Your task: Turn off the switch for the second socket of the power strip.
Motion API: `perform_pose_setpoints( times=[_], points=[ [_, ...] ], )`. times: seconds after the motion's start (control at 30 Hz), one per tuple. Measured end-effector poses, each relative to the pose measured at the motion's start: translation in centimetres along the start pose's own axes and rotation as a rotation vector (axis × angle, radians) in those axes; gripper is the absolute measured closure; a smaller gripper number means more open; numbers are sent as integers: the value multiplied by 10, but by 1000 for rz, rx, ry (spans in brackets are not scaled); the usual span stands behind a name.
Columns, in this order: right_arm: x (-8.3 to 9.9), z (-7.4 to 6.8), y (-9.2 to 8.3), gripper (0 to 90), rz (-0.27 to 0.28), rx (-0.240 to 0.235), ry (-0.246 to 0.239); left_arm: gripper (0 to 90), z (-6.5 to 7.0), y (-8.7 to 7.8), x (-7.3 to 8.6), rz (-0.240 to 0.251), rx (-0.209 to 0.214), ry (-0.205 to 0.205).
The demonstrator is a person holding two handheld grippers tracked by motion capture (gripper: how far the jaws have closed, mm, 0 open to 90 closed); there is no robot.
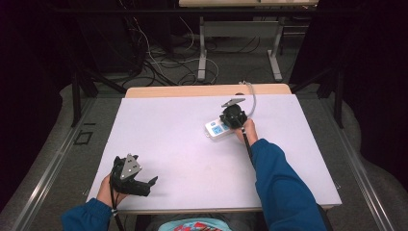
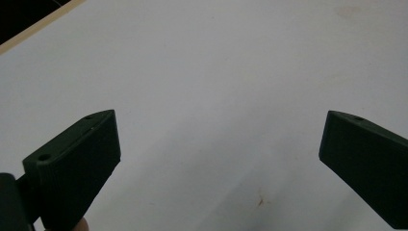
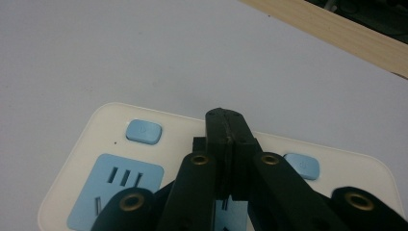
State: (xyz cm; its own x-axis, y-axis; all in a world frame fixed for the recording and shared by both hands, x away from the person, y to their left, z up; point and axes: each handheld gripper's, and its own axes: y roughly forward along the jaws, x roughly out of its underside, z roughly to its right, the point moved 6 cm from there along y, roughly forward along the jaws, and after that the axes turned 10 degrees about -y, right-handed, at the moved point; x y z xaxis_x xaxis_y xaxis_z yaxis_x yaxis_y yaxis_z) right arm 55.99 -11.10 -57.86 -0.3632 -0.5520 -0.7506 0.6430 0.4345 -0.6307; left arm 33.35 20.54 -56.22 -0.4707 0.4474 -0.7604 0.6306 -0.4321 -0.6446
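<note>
A cream power strip (image 1: 215, 129) with blue sockets and blue buttons lies right of the middle of the white table (image 1: 173, 144). My right gripper (image 1: 234, 117) is over it, held by a hand in a blue sleeve. In the right gripper view its jaws are pressed together, and the right gripper (image 3: 224, 118) hangs above the power strip (image 3: 106, 126) between two blue buttons, with nothing showing between the jaws. My left gripper (image 1: 146, 168) rests near the table's front left corner. In the left gripper view, the left gripper (image 2: 219, 144) has its jaws wide apart over bare white surface.
A pale cable (image 1: 251, 96) runs from the strip toward the table's wooden far edge (image 1: 207, 90). Beyond it are another table's legs (image 1: 202, 57) and loose cables on the floor (image 1: 159, 62). A small brown mark (image 2: 260, 200) sits on the surface between the left jaws.
</note>
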Motion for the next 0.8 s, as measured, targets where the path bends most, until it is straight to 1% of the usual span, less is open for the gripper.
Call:
perform_pose_setpoints(
  times=[0.2,0.23,0.3,0.4,0.47,0.53,0.57,0.67,0.7,0.8],
  points=[
    [0,0,0,900,0,1,0,5,0,0,0,3,1,-4],
    [0,0,0,900,1,2,-1,5,0,0,0,-3,1,3],
    [0,0,0,900,0,2,-1,5,0,0,0,-3,0,3],
    [-1,0,0,900,8,3,-1,5,0,0,0,3,1,-4],
    [-1,0,0,900,-2,4,-5,5,-1,0,0,0,-5,5],
    [-1,-1,0,900,-3,4,-8,5,0,0,0,4,-2,-1],
    [-1,-1,0,900,-3,4,-8,5,0,0,0,3,-5,6],
    [-1,-1,0,900,-5,2,-13,6,0,0,0,4,-3,-1],
    [-1,-2,0,900,0,2,-5,6,0,0,0,4,-4,3],
    [-1,0,-1,900,-4,12,-17,7,0,0,0,3,-2,0]
  ],
)
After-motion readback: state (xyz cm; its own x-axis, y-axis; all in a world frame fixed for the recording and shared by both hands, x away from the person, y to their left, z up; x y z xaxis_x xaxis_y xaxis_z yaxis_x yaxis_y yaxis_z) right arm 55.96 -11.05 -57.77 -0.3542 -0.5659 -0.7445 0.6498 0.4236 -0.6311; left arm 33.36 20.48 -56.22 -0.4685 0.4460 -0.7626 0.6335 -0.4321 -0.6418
